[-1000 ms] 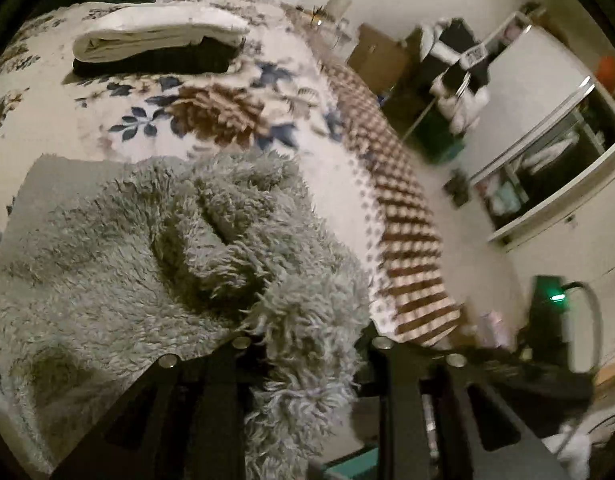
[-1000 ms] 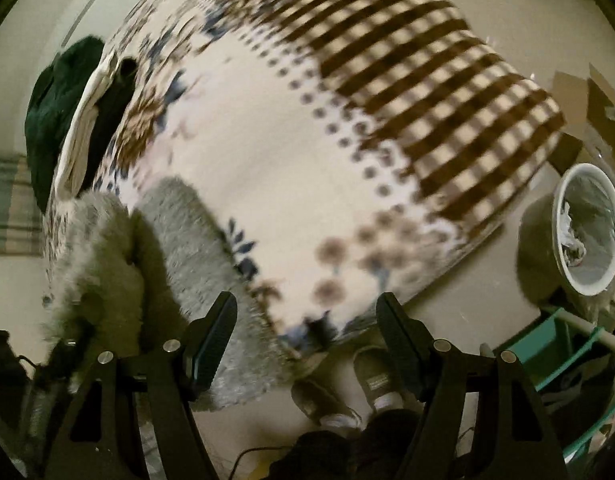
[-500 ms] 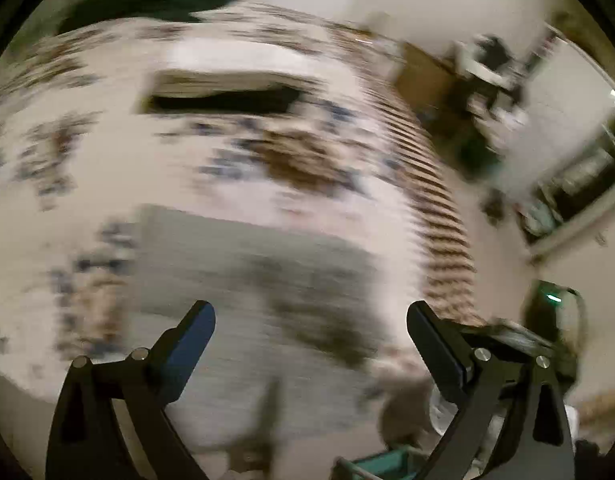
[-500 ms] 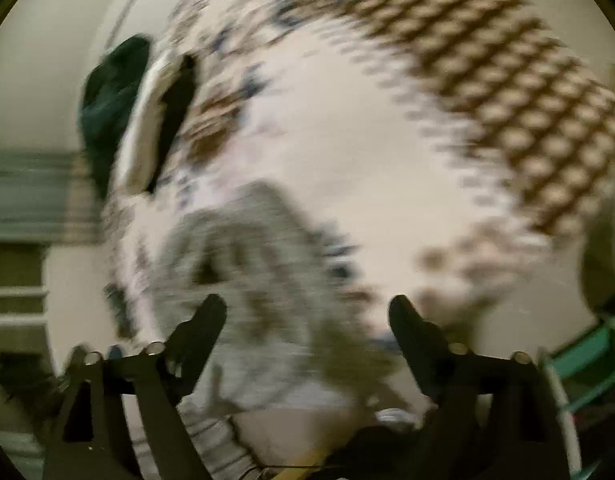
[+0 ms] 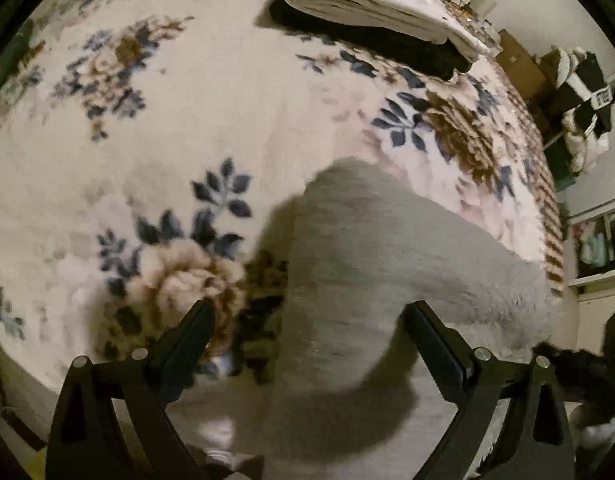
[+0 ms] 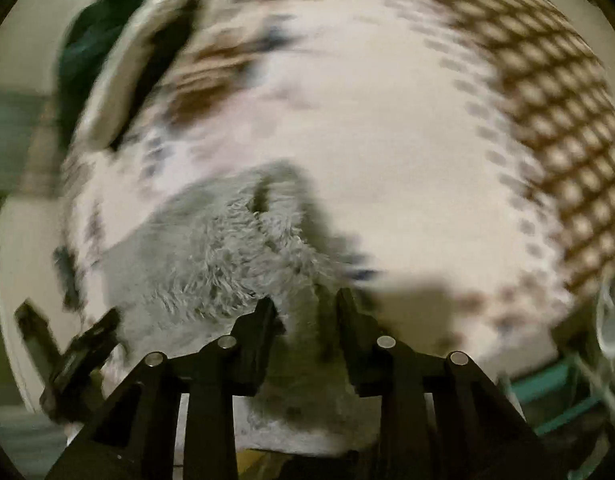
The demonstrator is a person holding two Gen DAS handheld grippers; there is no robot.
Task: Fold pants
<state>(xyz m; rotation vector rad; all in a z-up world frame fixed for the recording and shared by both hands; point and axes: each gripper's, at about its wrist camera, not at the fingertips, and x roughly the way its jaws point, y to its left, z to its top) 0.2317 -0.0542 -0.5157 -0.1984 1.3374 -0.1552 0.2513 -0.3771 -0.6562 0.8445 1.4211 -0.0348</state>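
Grey fuzzy pants (image 5: 387, 248) lie folded on the floral blanket (image 5: 147, 140), near the bed's front edge. My left gripper (image 5: 309, 308) points down over their left edge, open wide. Its left finger is over the blanket and its right finger over the grey fabric, with nothing pinched. In the blurred right wrist view the pants (image 6: 211, 248) bunch up in front of my right gripper (image 6: 305, 308). Its jaws are closing, and a fold of the grey fabric fills the narrow gap between the pads.
A folded white cloth on a black one (image 5: 379, 8) sits at the far side of the bed, with a dark green bundle (image 6: 91, 40) beyond. The blanket's brown checked part (image 6: 547, 80) runs off to the right. A teal crate (image 6: 555, 396) stands on the floor.
My left gripper has let go of the pants, opened wide and swung left over their edge. The right gripper has moved onto the pants and closed from wide open onto a fold.
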